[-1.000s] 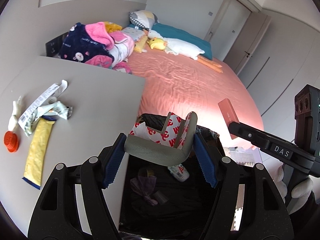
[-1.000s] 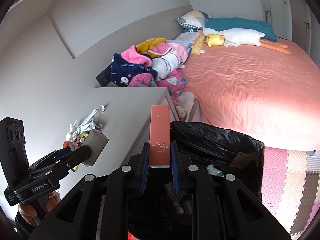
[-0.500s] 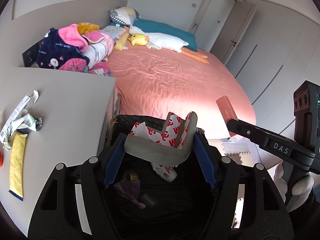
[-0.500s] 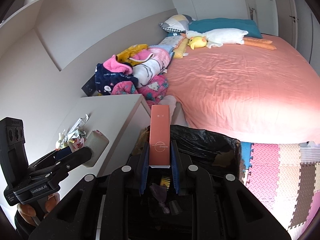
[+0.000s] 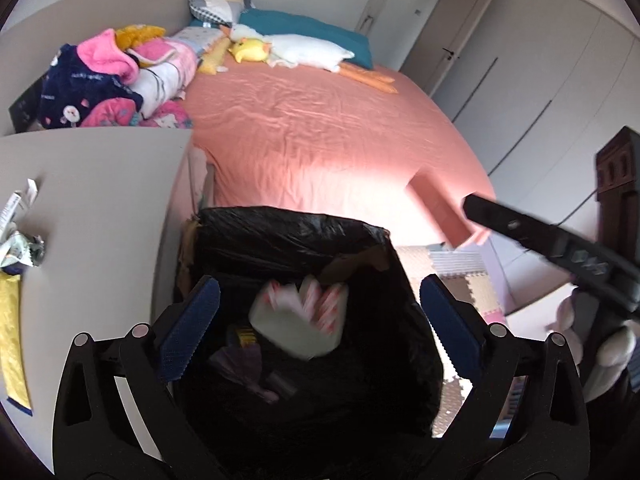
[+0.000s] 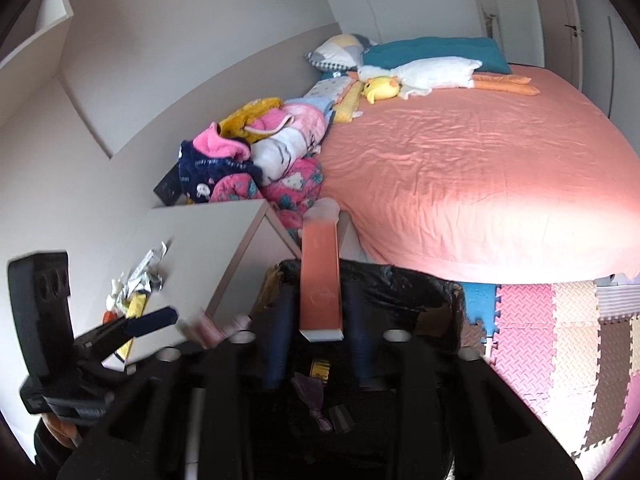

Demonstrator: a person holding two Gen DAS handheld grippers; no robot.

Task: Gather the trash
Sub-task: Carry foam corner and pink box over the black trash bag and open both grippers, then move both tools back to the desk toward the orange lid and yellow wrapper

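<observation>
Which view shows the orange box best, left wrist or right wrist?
Right wrist. The orange box stands full length between the opening right tongs, its printed face towards the camera, above the black bin bag. The left wrist view shows only a blurred slanted end of it at the tongs' tip.

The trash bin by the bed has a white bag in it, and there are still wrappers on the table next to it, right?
Nearly. The bag lining the bin is black, not white, as the left wrist view shows. The rest holds: the bin stands by the bed, and wrappers lie on the table beside it.
</observation>
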